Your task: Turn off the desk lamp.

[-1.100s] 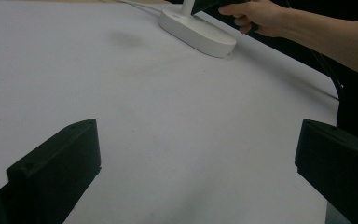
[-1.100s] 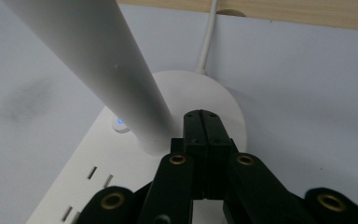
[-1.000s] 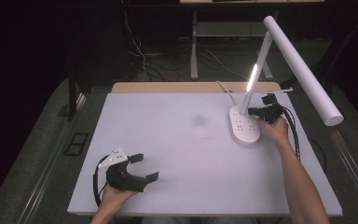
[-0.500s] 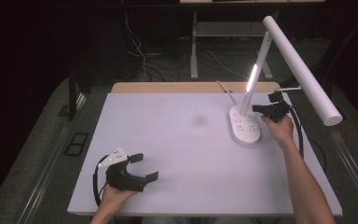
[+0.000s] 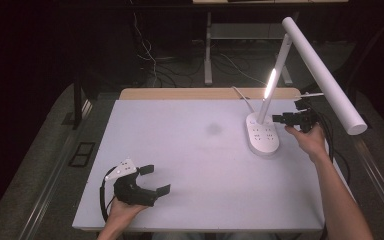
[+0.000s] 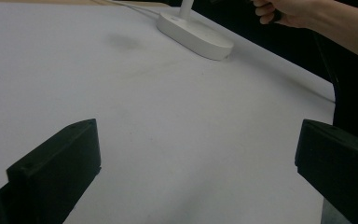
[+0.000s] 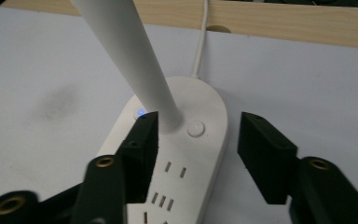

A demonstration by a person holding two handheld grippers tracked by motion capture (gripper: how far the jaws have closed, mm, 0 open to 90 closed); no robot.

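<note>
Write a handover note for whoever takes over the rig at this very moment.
Right gripper: open, holding nothing, raised beside the desk lamp, fingers pointing at its base near the stem. Its own view shows a round button and a small blue light on the base.
Left gripper: open, holding nothing, low over the near left of the white table.
Lamp: at the far right of the table, lit, cord running off the far edge.
Done: nothing grasped.
Left: probably press the button or grip the stem; I cannot tell which.
</note>
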